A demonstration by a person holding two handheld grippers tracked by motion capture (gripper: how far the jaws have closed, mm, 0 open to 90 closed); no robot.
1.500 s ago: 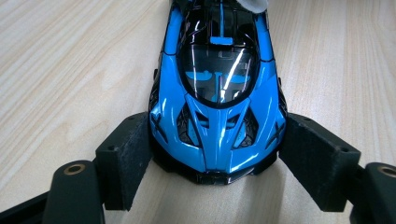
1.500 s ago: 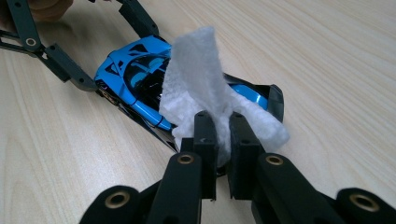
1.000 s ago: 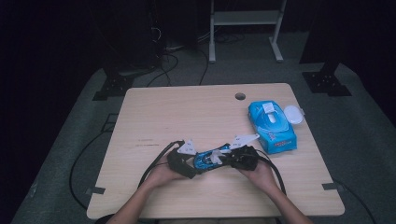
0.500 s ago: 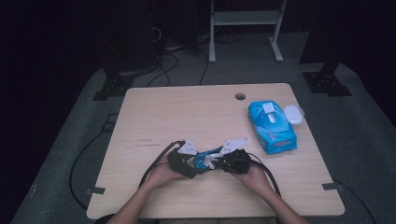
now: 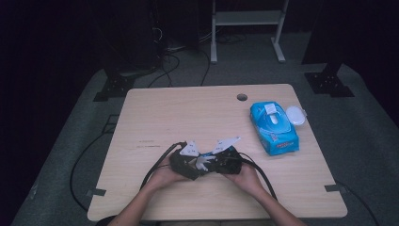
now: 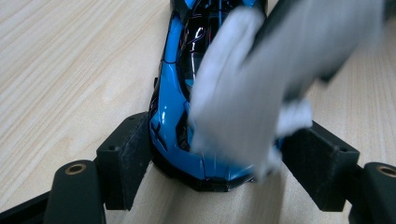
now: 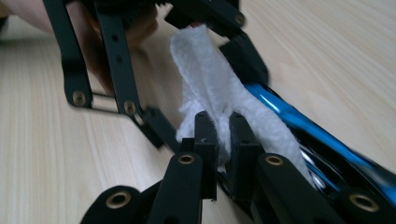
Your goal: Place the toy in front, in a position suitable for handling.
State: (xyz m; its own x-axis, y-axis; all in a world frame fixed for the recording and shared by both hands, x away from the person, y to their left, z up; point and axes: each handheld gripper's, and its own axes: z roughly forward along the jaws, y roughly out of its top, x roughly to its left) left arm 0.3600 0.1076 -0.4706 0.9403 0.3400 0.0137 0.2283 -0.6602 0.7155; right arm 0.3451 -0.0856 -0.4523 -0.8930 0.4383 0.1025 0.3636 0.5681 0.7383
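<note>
A glossy blue toy car lies on the wooden table, clamped at its end between the pads of my left gripper, which is shut on it. My right gripper is shut on a white wipe that lies across the car's blue body. In the left gripper view the wipe is blurred over the car's top. From the high view both grippers, left and right, meet at the table's near middle, with the wipe between them.
A blue pack of wipes with its white lid flipped open lies at the right of the table. A cable hole sits near the far edge. Cables trail from both grippers off the near edge.
My right gripper has moved left along the car toward the left gripper, dragging the wipe with it. The left gripper has stayed put.
</note>
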